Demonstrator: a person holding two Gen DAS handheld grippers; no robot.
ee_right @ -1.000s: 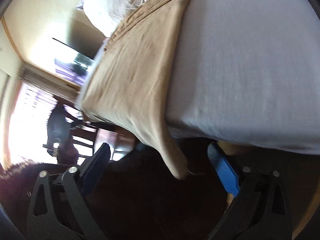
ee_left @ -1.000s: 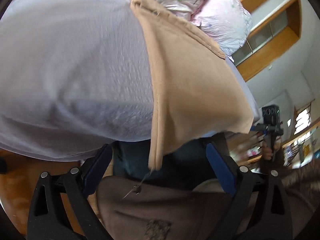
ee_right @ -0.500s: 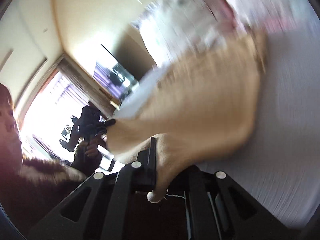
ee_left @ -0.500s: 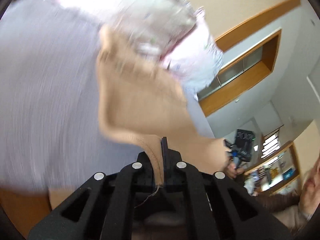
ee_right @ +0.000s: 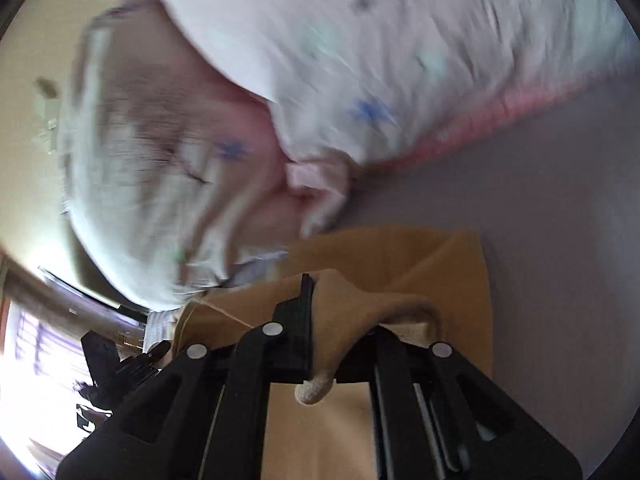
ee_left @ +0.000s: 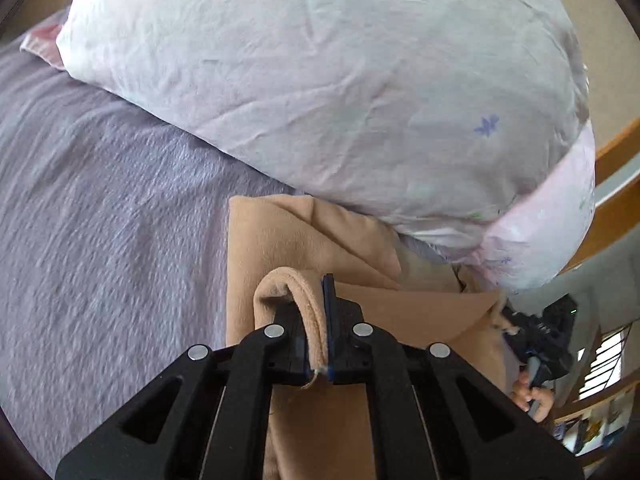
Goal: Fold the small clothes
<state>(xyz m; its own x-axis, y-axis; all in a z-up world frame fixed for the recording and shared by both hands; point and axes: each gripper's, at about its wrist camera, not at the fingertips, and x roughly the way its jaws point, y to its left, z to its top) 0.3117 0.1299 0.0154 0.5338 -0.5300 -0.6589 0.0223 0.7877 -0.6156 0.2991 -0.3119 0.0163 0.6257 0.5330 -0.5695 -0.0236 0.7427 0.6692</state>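
Item: tan garment (ee_left: 280, 248), on the bed (ee_left: 100, 220) ahead of our tongs. Left tongs (ee_left: 318, 336) and right tongs (ee_right: 320, 344) each clenched on a corner. Step: first fold, carrying over. Next: lay corners level, then let go.

Right wrist view is smearing w/ motion blur: pillow (ee_right: 360, 60) print is reading as streaks, can't make out pattern. Tan garment (ee_left: 280, 248) is running off the bottom edge in both views; its far edge is tucking under the pillow. Left gripper (ee_left: 320, 320) is covering the pinched hem. Room bkgd is too small to tell.
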